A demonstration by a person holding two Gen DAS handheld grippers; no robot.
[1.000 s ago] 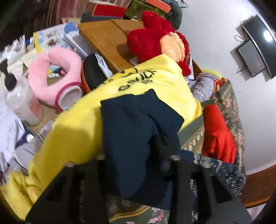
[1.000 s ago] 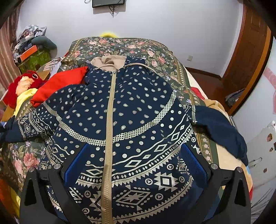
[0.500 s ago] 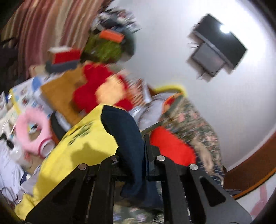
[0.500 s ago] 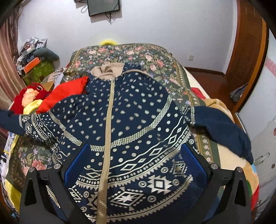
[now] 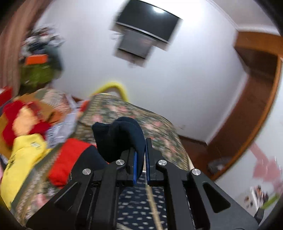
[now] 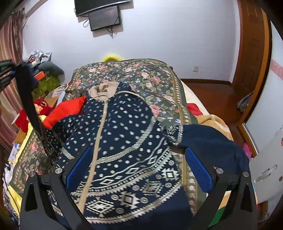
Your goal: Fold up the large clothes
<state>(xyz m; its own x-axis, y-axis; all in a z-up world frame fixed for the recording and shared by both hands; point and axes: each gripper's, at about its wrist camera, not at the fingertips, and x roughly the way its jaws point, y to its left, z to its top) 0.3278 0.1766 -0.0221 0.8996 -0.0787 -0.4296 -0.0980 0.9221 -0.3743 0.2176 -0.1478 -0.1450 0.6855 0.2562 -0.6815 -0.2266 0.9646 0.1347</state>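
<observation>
A large navy-blue zip-up sweater (image 6: 123, 141) with cream dots, diamond bands and a beige hood lies front-up on a bed covered by a dark green floral bedspread (image 6: 141, 74), its cream zipper (image 6: 99, 131) running up the middle toward the hood near the far end of the bed. The left tool (image 5: 140, 159) is clamped on the plain navy cuff (image 5: 122, 136) of the sweater's left sleeve, the dark knit bunched between its blue pads; its jaws have just been closing, with that cloth between them. In the right wrist view the same tool (image 6: 7, 74) shows at the left edge, raised above the bed, with the sleeve (image 6: 33, 113) hanging from it in a taut strip down to the sweater's shoulder. The right tool (image 6: 139, 169) hovers over the lower hem of the sweater with its jaws spread wide and nothing between its blue pads (image 6: 198, 171). The other sleeve, ending in a plain navy cuff (image 6: 212, 141), lies spread out toward the right side of the bed. A red cloth (image 6: 67, 109) lies just beside the sweater's left shoulder, and a red plush toy (image 6: 39, 108) sits beyond the bed's left edge. A dark screen (image 6: 104, 16) hangs on the white wall behind.
</observation>
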